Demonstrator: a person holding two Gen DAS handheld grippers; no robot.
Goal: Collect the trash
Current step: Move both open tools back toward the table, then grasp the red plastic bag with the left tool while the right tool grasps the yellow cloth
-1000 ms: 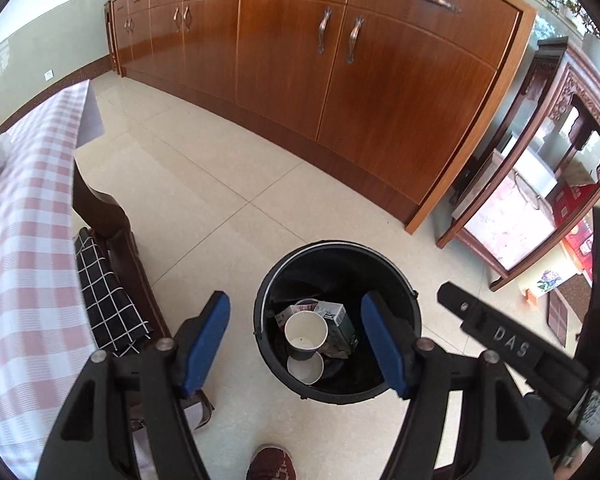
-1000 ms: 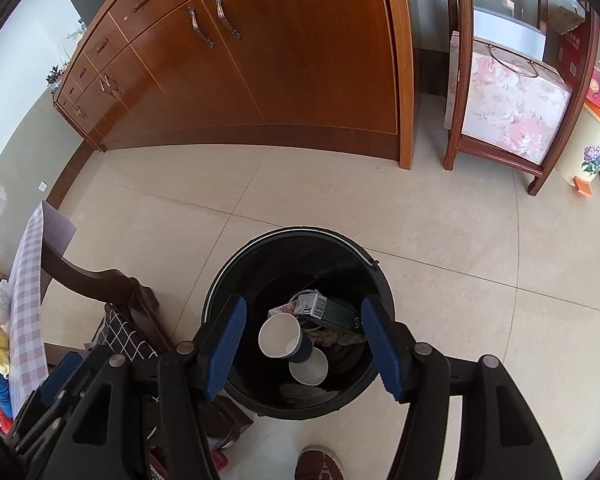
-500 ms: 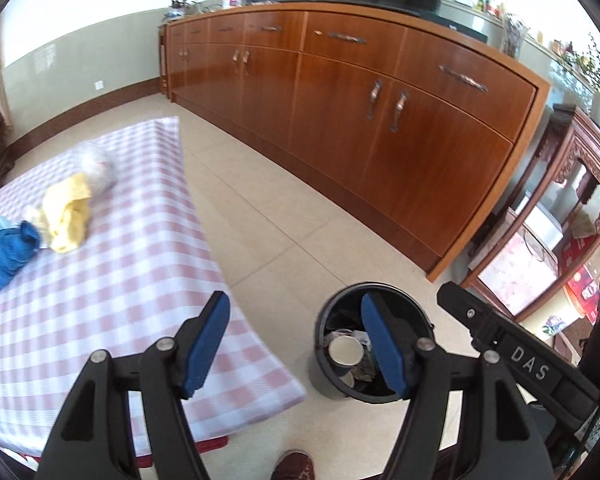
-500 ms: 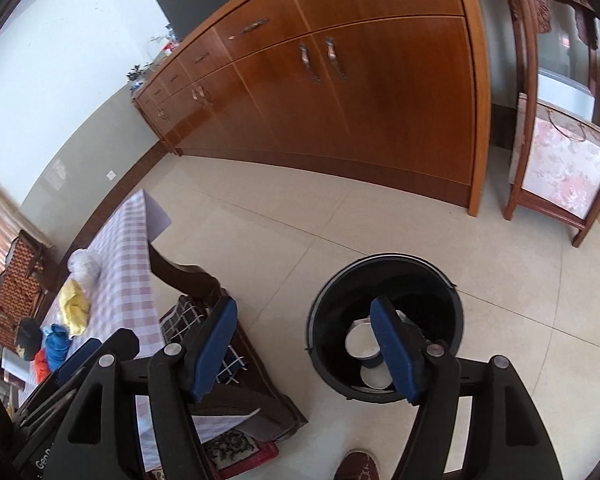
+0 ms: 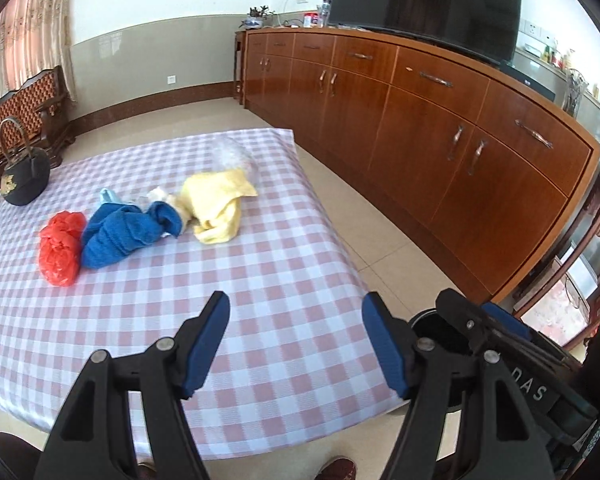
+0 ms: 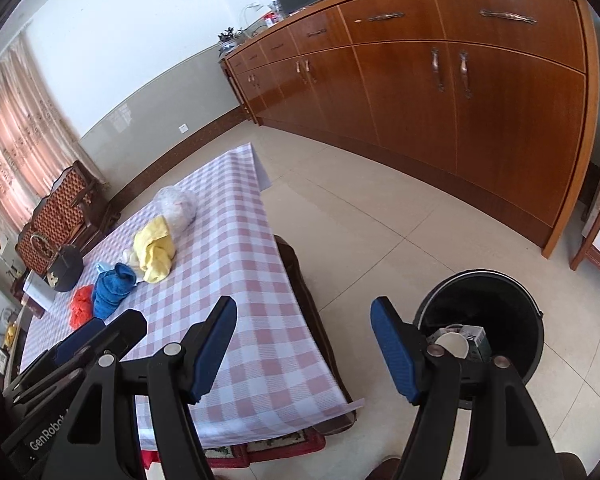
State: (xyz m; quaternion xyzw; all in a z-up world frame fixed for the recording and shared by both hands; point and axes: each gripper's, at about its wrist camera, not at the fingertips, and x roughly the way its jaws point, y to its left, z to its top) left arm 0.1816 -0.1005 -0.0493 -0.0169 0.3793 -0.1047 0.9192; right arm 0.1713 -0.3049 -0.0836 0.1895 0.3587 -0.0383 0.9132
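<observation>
Nearest, the left gripper point(image 5: 294, 338) stands with its blue pads spread and nothing between them, over the near part of the checked tablecloth point(image 5: 260, 280). The right gripper point(image 6: 304, 350) is likewise empty, its fingers apart, above the table's near corner and the floor.

Beside the table, on the tiled floor, the black trash bin point(image 6: 532, 320) already holds a paper cup point(image 6: 454, 344) and a small carton point(image 6: 478, 340). Judged from that, part of the collection is done.

Farther along the table lie the remaining items, close together: a red plastic bag point(image 5: 60, 246), a blue cloth point(image 5: 128, 234), a yellow cloth point(image 5: 218, 198), and a clear plastic bag point(image 5: 234, 156) at the far end. Which of these count as trash cannot be settled; the two bags seem likeliest. All lie untouched, well apart from both grippers.

A dark handled pot point(image 5: 24, 174) stands at the far left edge.
</observation>
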